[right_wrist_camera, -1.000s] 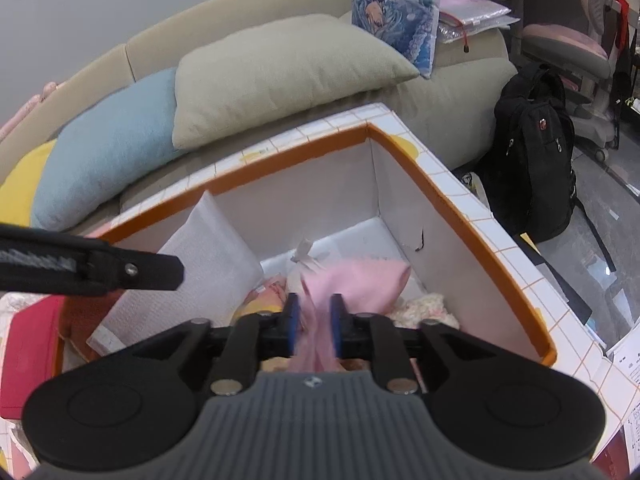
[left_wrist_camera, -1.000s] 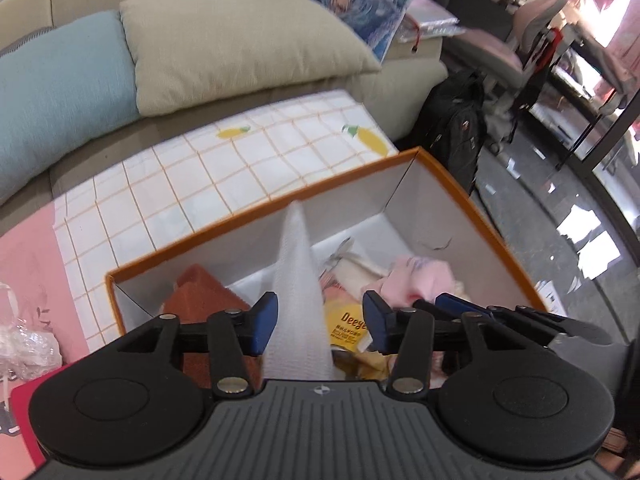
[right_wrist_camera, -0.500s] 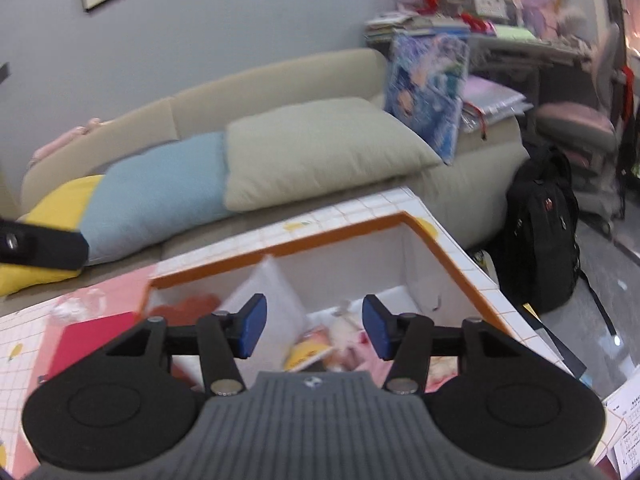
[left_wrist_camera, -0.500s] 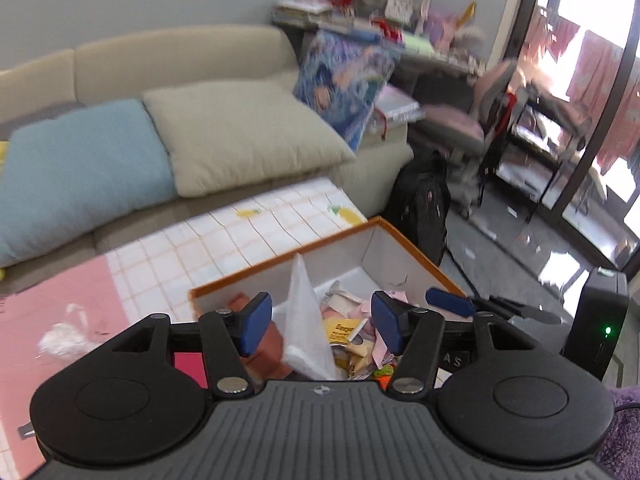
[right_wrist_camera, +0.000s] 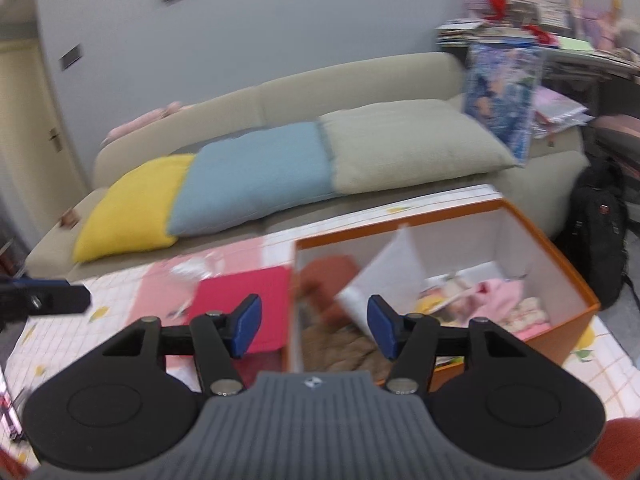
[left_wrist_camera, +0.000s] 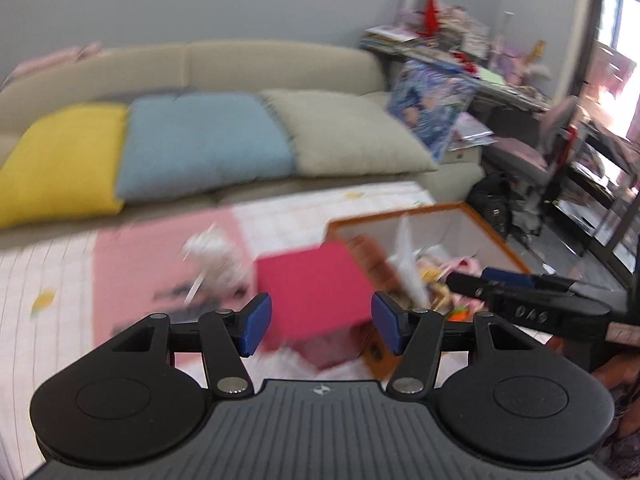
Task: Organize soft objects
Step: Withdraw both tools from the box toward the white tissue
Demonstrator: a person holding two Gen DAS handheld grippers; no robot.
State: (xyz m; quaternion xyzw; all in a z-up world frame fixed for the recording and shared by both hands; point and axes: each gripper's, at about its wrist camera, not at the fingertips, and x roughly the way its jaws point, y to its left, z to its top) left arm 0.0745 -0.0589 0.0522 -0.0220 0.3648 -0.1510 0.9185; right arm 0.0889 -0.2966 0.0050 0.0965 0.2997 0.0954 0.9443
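Note:
An orange-rimmed white box [right_wrist_camera: 532,220] [left_wrist_camera: 496,240] stands on the checked mat. It holds soft items: a white mesh pouch [right_wrist_camera: 388,264], a pink cloth [right_wrist_camera: 500,292], a brown fabric piece [right_wrist_camera: 332,276] and several small packets. A red flat pad [left_wrist_camera: 312,288] [right_wrist_camera: 248,300] lies left of the box. My left gripper [left_wrist_camera: 320,328] is open and empty, above the red pad. My right gripper [right_wrist_camera: 314,326] is open and empty, above the box's left wall. The right gripper also shows in the left wrist view [left_wrist_camera: 520,292].
A beige sofa [right_wrist_camera: 360,80] behind carries yellow [right_wrist_camera: 128,208], blue [right_wrist_camera: 256,176] and beige cushions [right_wrist_camera: 408,144]. A crumpled clear plastic bag [left_wrist_camera: 216,252] lies on the pink mat. A black backpack [right_wrist_camera: 596,232] and cluttered shelves stand at the right.
The right gripper let go of the pink cloth, which now lies in the box, and opened. Both grippers pulled back and up from the box; the left one swung left.

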